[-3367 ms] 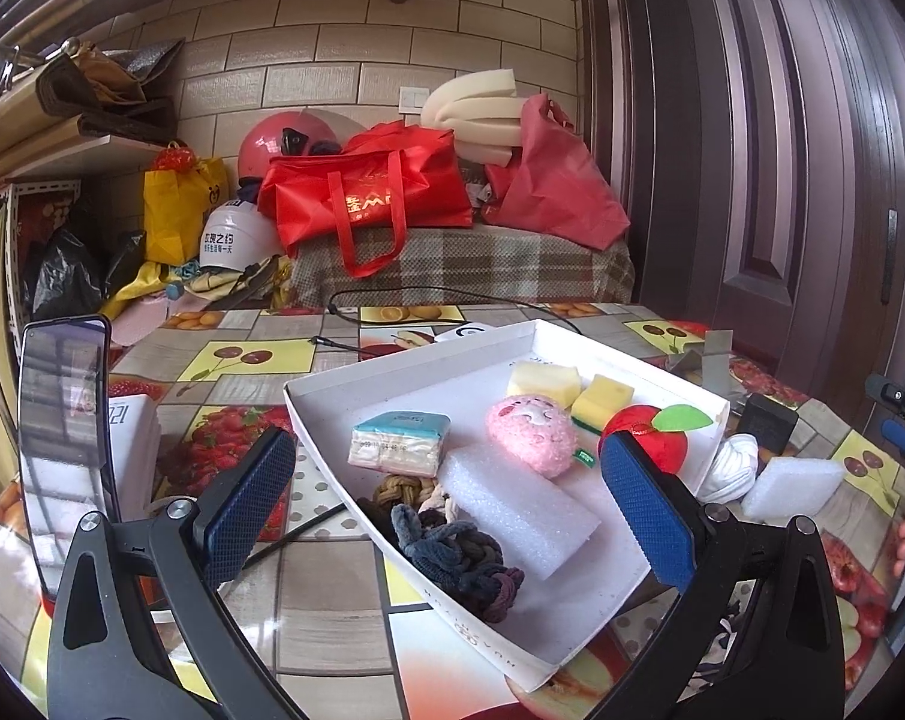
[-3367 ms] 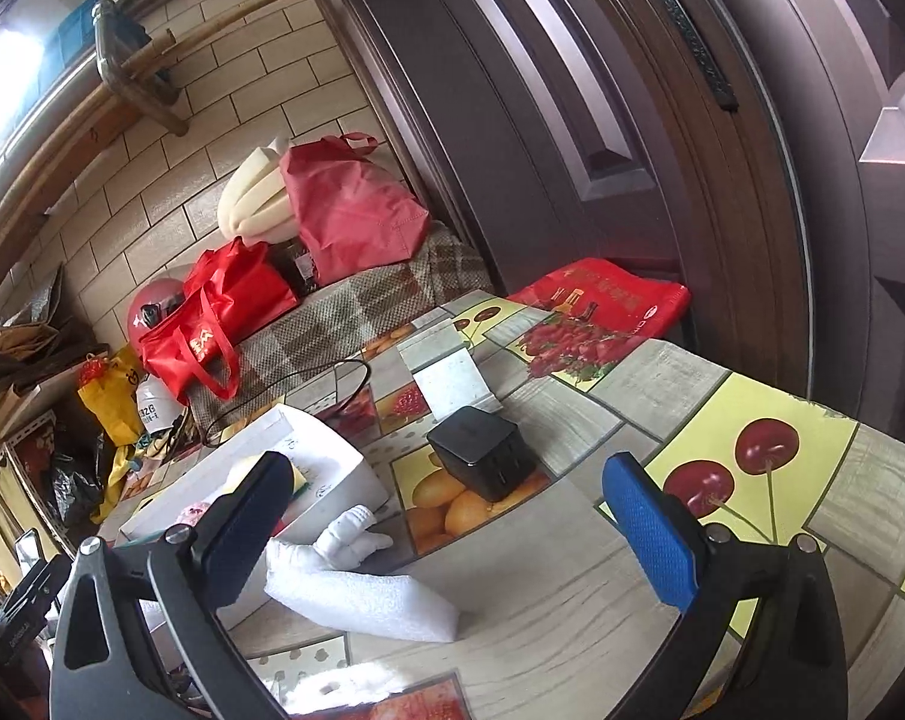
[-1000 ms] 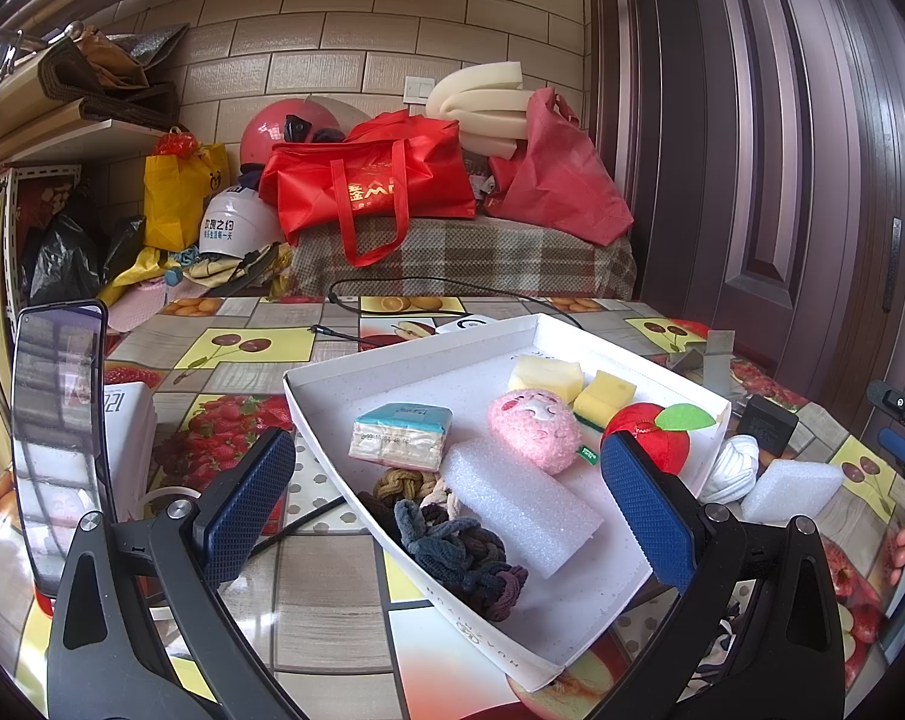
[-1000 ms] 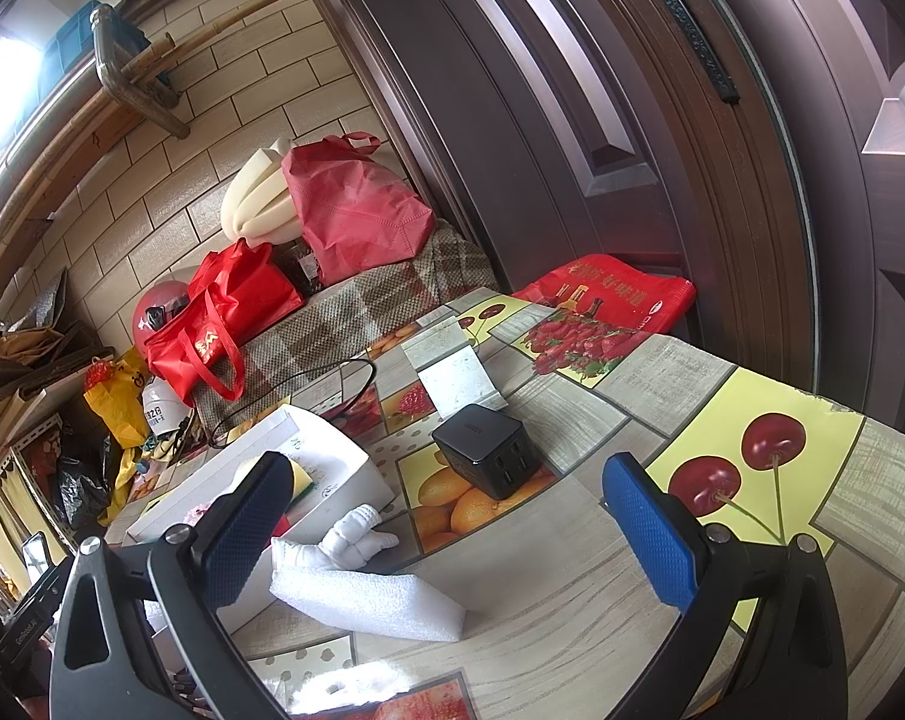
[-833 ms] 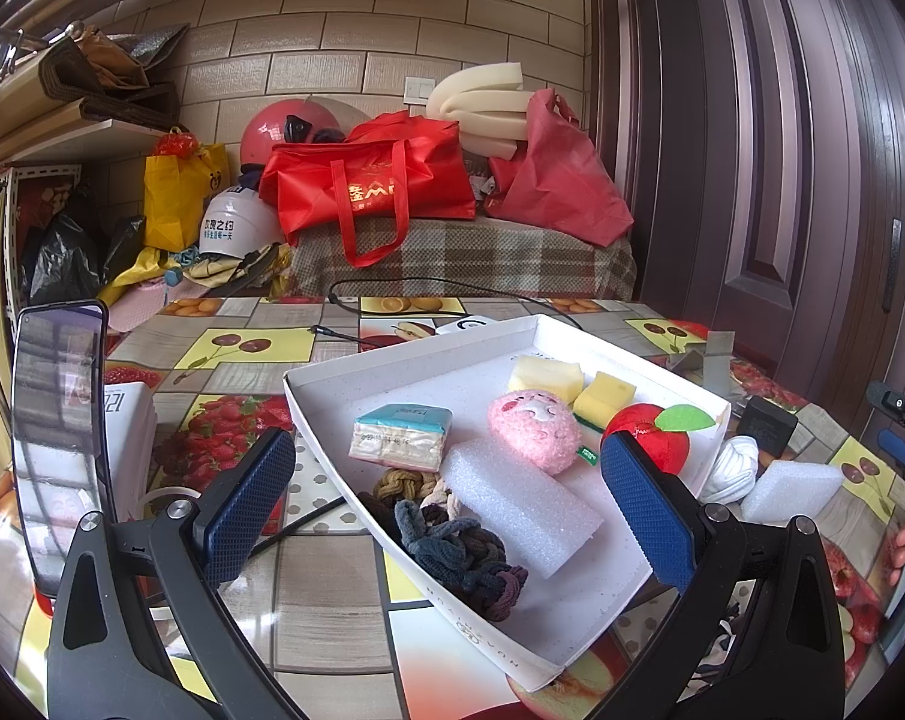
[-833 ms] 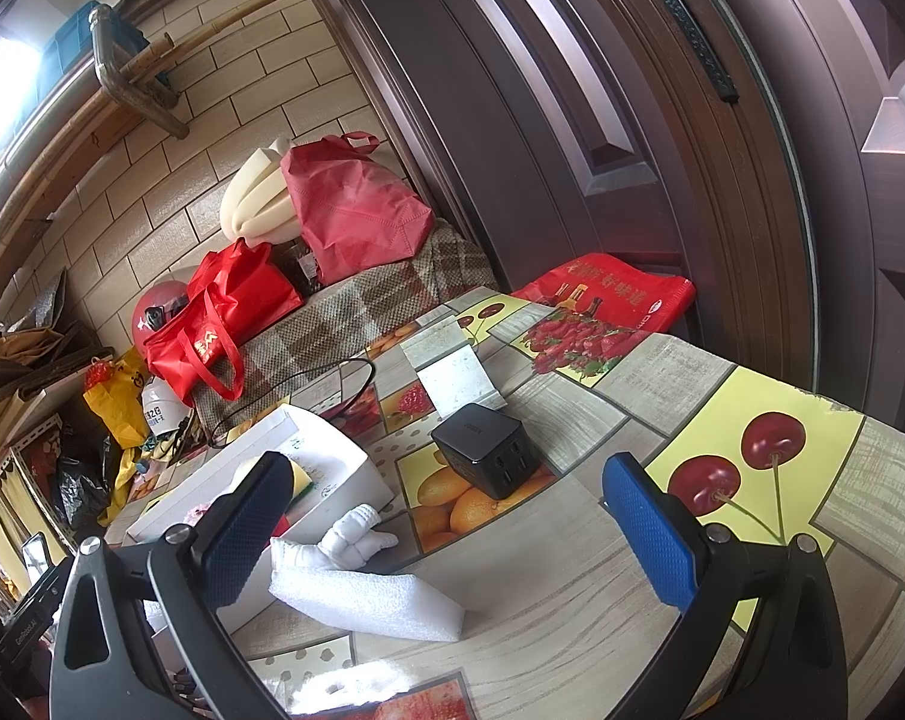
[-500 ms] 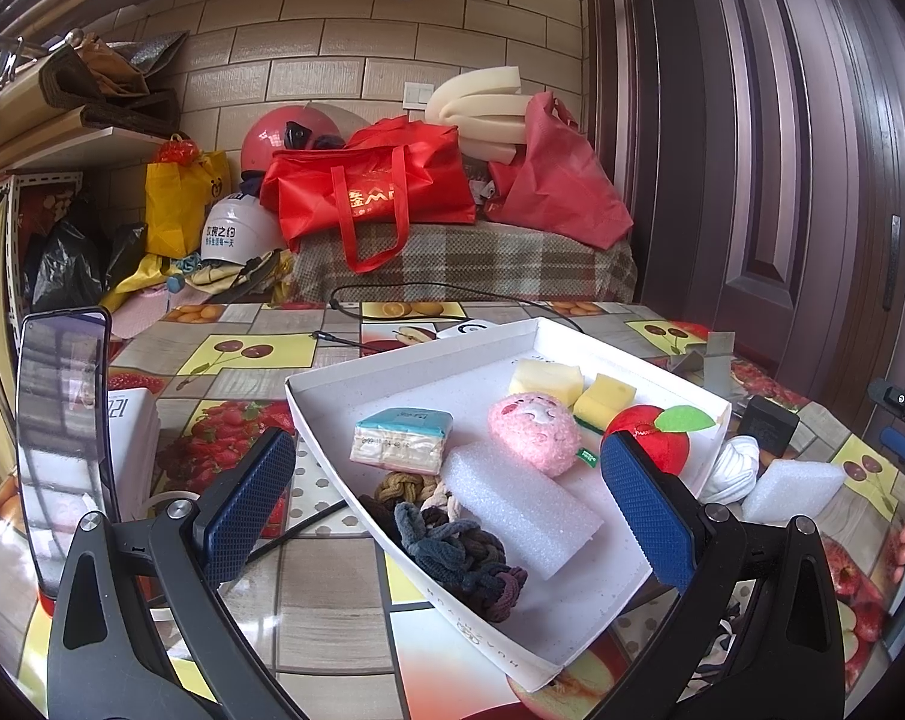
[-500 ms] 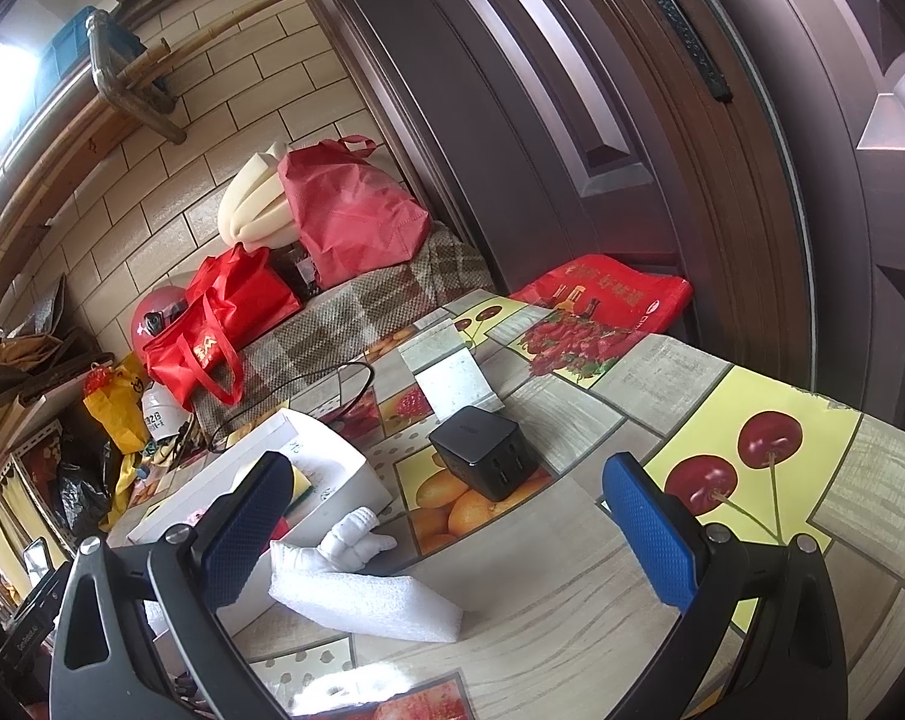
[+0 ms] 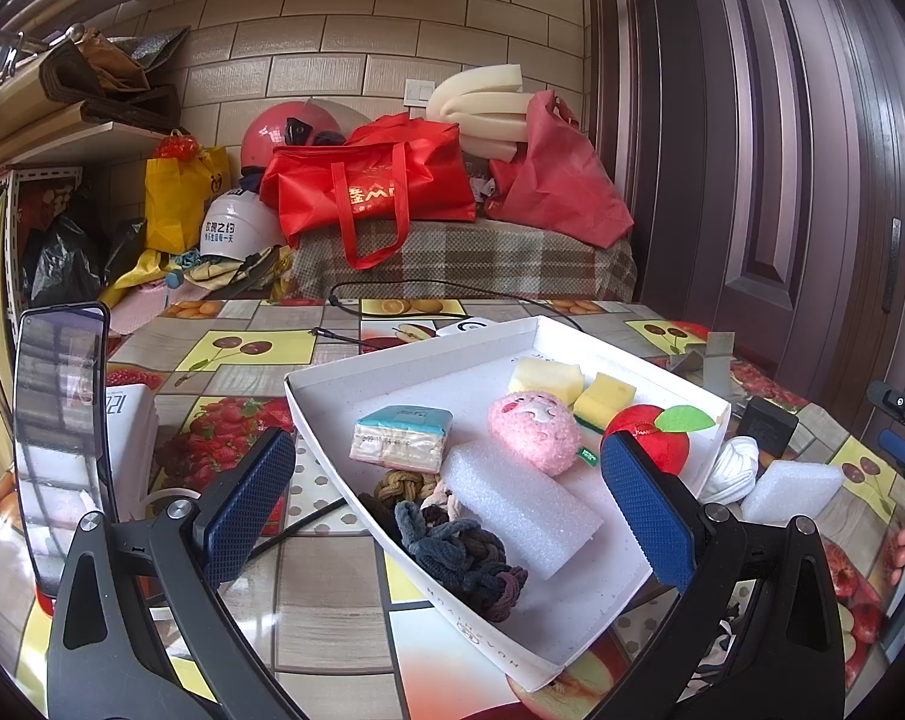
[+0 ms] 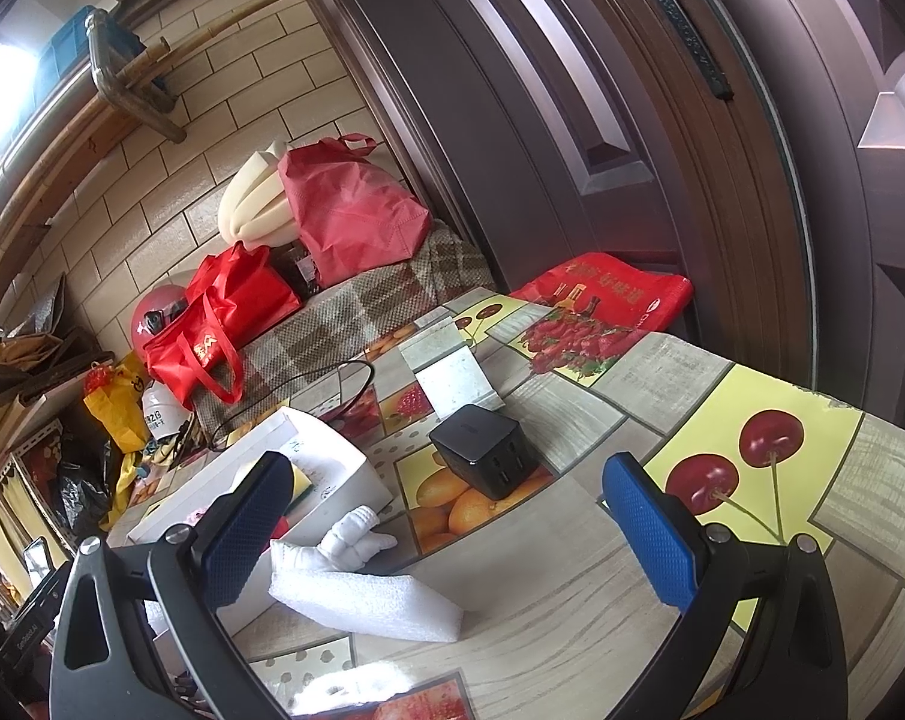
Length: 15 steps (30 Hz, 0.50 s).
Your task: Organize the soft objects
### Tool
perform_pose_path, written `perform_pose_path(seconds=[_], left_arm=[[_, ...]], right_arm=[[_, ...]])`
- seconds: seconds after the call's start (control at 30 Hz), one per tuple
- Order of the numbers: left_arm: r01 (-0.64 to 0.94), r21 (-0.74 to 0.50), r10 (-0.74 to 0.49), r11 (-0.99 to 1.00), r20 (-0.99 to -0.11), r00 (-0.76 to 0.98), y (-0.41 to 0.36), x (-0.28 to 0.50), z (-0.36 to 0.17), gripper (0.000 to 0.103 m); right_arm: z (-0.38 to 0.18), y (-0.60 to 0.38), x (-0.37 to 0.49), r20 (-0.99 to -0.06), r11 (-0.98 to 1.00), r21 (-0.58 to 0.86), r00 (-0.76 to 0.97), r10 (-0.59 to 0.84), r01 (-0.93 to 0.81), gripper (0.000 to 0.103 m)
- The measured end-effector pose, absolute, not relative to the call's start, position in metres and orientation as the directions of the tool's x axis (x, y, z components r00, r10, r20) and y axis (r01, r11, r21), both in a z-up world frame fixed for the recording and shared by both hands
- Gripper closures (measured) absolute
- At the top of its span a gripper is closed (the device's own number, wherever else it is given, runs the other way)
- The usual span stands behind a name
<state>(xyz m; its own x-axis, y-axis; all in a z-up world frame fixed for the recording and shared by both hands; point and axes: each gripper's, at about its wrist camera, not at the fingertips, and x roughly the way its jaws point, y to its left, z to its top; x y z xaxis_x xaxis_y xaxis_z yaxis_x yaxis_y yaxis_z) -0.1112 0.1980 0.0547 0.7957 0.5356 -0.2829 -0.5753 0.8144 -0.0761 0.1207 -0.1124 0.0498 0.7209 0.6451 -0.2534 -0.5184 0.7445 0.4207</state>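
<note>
The bench (image 9: 344, 588), covered in a fruit-print cloth, carried a white shallow box (image 9: 392, 369) set at an angle. Inside the box lay a long white foam block (image 9: 521, 507) near the middle, with a tangle of dark braided hair ties (image 9: 458, 552) against the near wall and a tan knotted one (image 9: 398, 487) just behind it. A pack of tissues (image 9: 401, 439) sat toward the left wall, a pink plush ball (image 9: 533, 431) lay beside the foam block's far end, and a red plush apple (image 9: 653, 432) with a green leaf sat against the right wall. Two yellow sponges (image 9: 545, 375) rested toward the far corner.

Outside the box, on the bench just beside its right wall, lay a white knotted cloth (image 10: 356, 534) touching a second white foam block (image 10: 365, 603). A black charger cube (image 10: 485, 456) stood near them, apart from both. A phone (image 9: 59, 438) stood upright at the left edge of the bench.

The left tool (image 9: 446, 510) hung above the near end of the box, its blue pads wide apart and gripping nothing. The right tool (image 10: 446, 528) hovered over the bench near the second foam block, its pads likewise spread and empty.
</note>
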Motion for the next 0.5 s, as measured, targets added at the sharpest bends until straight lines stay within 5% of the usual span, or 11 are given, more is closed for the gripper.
perform_pose_path(seconds=[0.33, 0.5], left_arm=[[-0.561, -0.082, 0.524, 0.824, -0.267, 0.809, 0.194, -0.114, 0.055, 0.0], [-0.383, -0.094, 0.344, 0.919, -0.282, 0.895, 0.173, -0.122, 0.056, 0.0]], right_arm=[[0.05, -0.113, 0.122, -0.255, 0.744, 0.422, 0.721, 0.645, -0.517, 0.0], [0.052, -0.112, 0.116, -0.225, 0.739, 0.423, 0.729, 0.647, -0.525, 0.0]])
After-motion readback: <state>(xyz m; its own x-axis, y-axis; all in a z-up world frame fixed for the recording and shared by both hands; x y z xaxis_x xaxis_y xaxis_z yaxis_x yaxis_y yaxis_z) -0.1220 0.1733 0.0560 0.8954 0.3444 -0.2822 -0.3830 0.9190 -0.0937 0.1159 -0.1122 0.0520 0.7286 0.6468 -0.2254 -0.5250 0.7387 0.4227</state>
